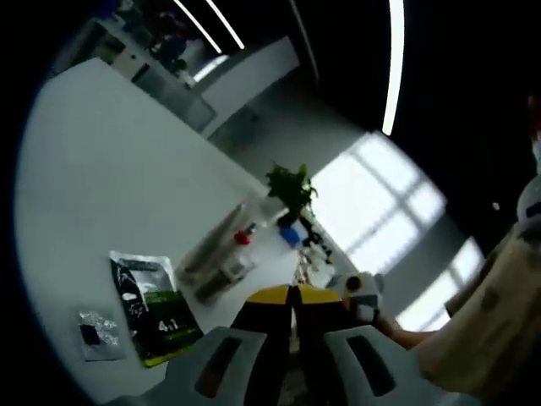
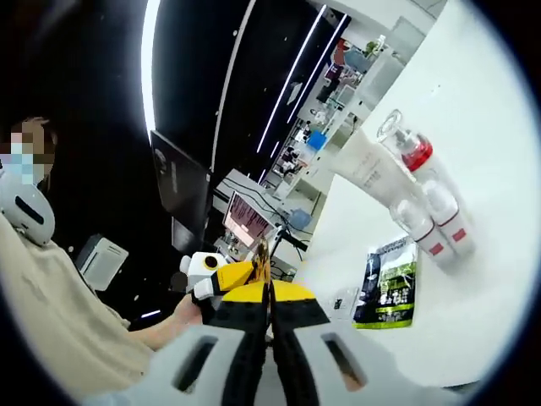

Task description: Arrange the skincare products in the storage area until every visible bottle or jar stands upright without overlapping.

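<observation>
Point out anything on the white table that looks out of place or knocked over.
The skincare bottles lie on their sides in a cluster on the white table, touching one another, none upright. A dark sachet with green print lies flat beside them; a small foil packet lies apart. Nothing looks spilled.

A white desk [image 1: 101,178] is stretching away under both views. In the left gripper view, a dark sachet with a green band [image 1: 152,309] is lying flat on its near part, with a small silvery packet [image 1: 97,331] lying just beside it to the left. A green potted plant [image 1: 292,190] is standing at the far end, in front of a bright window [image 1: 380,207]. Long ceiling light strips [image 1: 394,63] are glowing overhead. In the right gripper view, a lit monitor [image 2: 245,216] is glowing beyond the desk edge, and a person in a beige top [image 2: 51,326] is standing at the left.
</observation>
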